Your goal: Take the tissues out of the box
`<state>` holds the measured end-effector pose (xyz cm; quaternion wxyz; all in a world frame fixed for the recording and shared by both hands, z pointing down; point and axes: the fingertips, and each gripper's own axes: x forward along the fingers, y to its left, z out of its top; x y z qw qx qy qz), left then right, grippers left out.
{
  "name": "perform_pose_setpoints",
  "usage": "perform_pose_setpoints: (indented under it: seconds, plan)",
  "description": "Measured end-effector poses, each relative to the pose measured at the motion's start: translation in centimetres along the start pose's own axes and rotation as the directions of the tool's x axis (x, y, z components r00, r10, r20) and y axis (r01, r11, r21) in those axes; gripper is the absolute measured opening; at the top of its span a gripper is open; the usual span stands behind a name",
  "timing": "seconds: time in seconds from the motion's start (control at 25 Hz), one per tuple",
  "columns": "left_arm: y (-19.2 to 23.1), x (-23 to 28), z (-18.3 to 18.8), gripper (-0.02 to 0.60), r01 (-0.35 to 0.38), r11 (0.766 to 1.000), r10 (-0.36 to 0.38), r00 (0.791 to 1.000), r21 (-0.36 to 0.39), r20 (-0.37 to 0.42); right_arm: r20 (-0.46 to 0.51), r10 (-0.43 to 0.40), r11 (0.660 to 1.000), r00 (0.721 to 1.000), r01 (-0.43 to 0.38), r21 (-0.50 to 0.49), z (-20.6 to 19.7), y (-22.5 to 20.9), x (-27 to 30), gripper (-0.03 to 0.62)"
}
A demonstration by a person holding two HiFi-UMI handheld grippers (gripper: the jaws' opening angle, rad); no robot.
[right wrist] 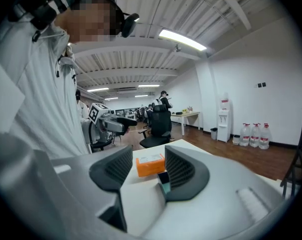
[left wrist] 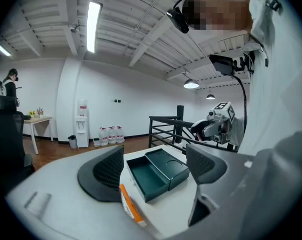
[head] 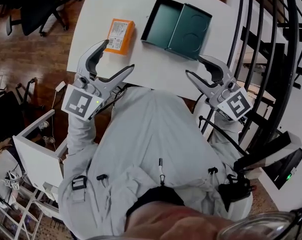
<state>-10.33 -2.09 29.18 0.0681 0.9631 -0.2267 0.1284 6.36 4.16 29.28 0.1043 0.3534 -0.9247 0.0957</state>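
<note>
While the person leans over it, the white surface [head: 151, 66] carries a dark green box [head: 177, 25] and an orange pack [head: 119, 35], which looks like the tissues. The box lies open near the far edge as two halves touching side by side. Its left half is a tray showing only a bare green bottom, and its right half has two round marks pressed into it.

On the person's side of the box and to its left, the left gripper [head: 118, 55] has its jaws spread wide, and they press on nothing. One jaw tip is just beside the pack's near corner. Its own view looks between the jaws at the box and a strip of the pack.

The right gripper [head: 194, 65] is just on the person's side of the box's right half, jaws likewise apart with nothing between them.

The orange pack lies flat on the surface just left of the box, outside it and not touching it.
</note>
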Motion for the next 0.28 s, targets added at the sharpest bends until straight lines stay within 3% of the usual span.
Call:
perform_pose_setpoints:
  seconds: [0.12, 0.28]
  plan:
    - [0.33, -0.36, -0.17, 0.407, -0.010, 1.000, 0.010, 1.000, -0.015, 0.000, -0.012, -0.001, 1.000, 1.000, 0.001, -0.012, -0.05, 0.42, 0.18, 0.202]
    - [0.76, -0.51, -0.59, 0.407, 0.001, 1.000, -0.001, 1.000, 0.024, -0.005, -0.036, -0.010, 1.000, 0.999, 0.009, -0.003, -0.18, 0.72, 0.76, 0.202]
